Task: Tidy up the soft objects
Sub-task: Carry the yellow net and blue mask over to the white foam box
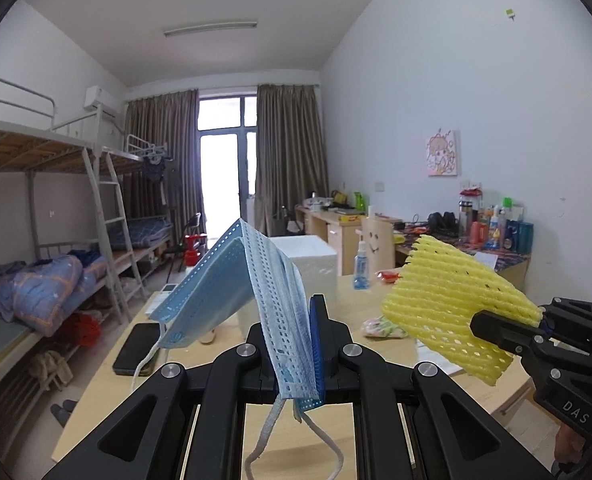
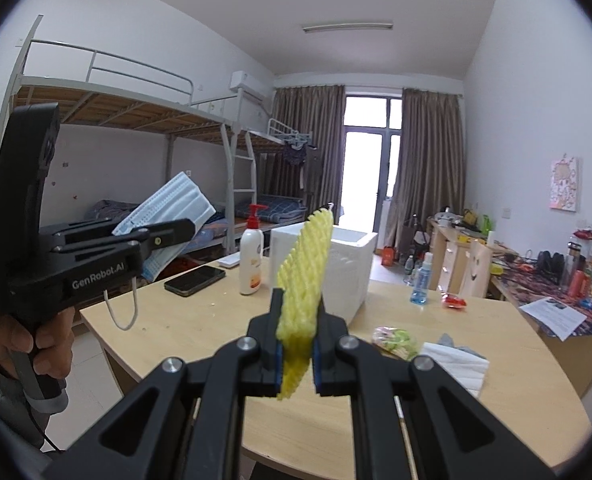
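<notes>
The left hand-held gripper [image 1: 296, 344] pinched a blue face mask [image 1: 231, 280], lifted clear of the surface [image 2: 199, 320]. To its right, the right hand-held gripper [image 2: 296, 344] clamped a yellow foam net [image 2: 304, 276]. Both seemed mid-carry (probably toward the white foam box [image 2: 336, 272]); next, each must be lowered in and released.

Wooden table [image 2: 199, 320] with scattered items

On it sit a foam box [image 2: 348, 268], lotion bottle [image 2: 251, 260], phone [image 2: 195, 280], spray bottle [image 2: 420, 280], red packet [image 2: 454, 301], candy bag [image 2: 394, 338], tissues [image 2: 456, 364] and remote [image 2: 228, 261].
</notes>
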